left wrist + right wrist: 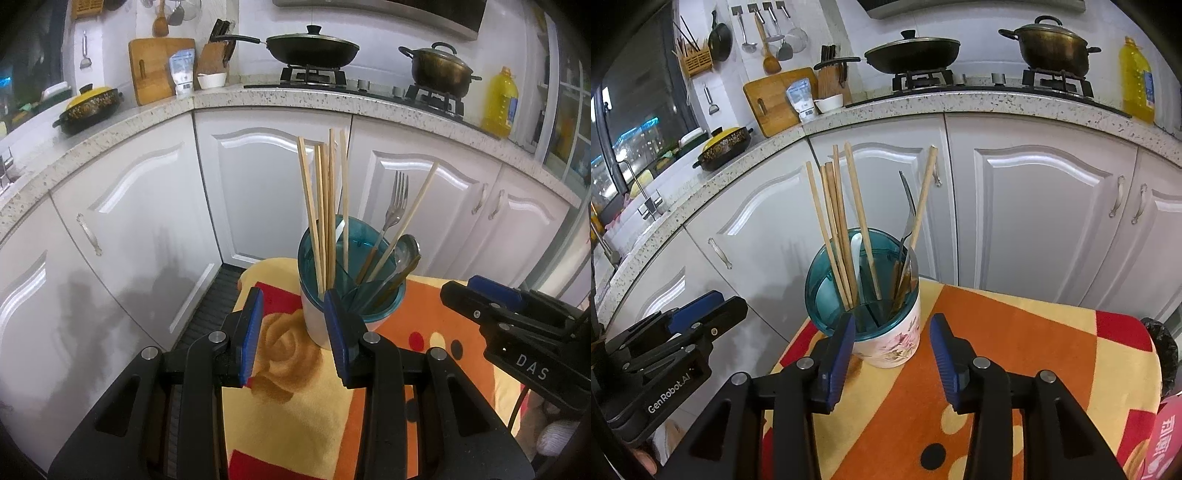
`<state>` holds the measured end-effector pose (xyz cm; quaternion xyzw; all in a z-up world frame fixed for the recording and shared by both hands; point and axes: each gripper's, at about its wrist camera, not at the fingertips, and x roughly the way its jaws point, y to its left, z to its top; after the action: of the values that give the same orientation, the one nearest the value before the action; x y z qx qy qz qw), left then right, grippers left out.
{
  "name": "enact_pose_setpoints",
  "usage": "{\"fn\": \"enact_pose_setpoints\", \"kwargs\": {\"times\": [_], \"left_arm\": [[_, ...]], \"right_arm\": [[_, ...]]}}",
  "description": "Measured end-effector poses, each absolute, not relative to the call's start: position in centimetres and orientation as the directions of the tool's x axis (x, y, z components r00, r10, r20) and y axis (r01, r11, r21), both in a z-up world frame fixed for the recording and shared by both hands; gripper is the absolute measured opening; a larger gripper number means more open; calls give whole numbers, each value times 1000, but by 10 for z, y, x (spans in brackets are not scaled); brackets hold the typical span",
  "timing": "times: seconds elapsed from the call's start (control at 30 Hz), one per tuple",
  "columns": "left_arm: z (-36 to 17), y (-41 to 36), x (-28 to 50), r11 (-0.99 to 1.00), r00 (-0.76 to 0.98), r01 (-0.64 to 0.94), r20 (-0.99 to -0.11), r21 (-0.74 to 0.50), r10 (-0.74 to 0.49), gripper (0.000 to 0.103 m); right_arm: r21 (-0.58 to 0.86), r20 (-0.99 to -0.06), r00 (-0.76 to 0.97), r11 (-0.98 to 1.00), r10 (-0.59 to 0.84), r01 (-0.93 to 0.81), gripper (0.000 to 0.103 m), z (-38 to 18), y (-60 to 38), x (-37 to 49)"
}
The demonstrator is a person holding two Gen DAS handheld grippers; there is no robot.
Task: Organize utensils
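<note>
A white floral cup with a teal divided insert [325, 317] [886, 332] stands on a small table under a yellow-orange cloth [295, 406] [1015, 350]. It holds several wooden chopsticks [325, 206] [838, 221], a fork [395, 199] [909, 206] and a spoon [406, 251]; a white spoon [856, 243] shows in the right wrist view. My left gripper [293, 295] is open and empty, just in front of the cup's left side. My right gripper [892, 321] is open and empty, its jaws either side of the cup, a little short of it.
White cabinet doors [280, 192] [1034, 206] stand close behind the table. Above them a speckled counter [273, 99] carries a stove with a black pan [310, 48], a pot [439, 68], an oil bottle [500, 101], a cutting board [155, 70] and a yellow-lidded casserole [92, 107].
</note>
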<state>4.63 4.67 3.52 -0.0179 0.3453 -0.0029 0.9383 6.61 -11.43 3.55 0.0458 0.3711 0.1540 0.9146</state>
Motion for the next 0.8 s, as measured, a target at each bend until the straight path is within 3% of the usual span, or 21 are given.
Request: {"fn": "enact_pose_setpoints", "kwargs": {"times": [0.8], "left_arm": [[47, 41, 34, 1000, 784, -18, -621, -14, 6, 33]], "right_arm": [[184, -655, 693, 953, 301, -240, 42, 47, -113, 59]]}}
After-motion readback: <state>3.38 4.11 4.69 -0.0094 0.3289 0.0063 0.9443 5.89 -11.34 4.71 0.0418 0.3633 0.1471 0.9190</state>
